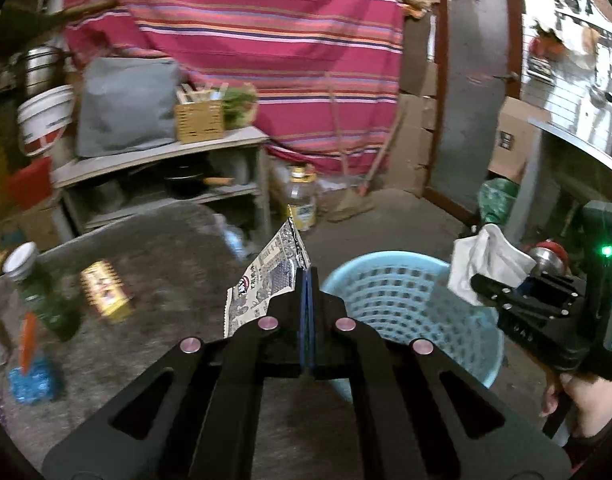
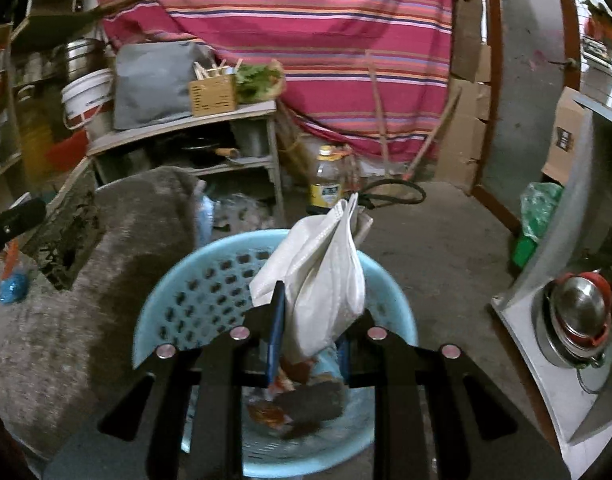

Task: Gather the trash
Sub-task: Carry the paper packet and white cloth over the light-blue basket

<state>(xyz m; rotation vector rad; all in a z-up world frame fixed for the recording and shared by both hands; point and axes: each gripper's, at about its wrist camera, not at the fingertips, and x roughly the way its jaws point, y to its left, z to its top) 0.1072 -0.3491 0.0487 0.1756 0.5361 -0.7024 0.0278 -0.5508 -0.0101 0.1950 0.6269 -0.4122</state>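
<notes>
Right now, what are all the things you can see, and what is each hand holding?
Laundry basket: one, light blue, on the floor below both grippers, trash already inside.
White mask: one, pinched over the basket.
Printed wrapper: one, black and white, pinched beside the basket.
Green bottle: one, on the grey mat at left.
Oil jug: one, yellowish, on the floor by the shelf.
Striped cloth: one, pink, hanging behind.
White bucket: one, far left.
Broom: one, leaning on the cloth.
Left gripper: fingers shut on the wrapper.
Right gripper: fingers shut on the mask.
</notes>
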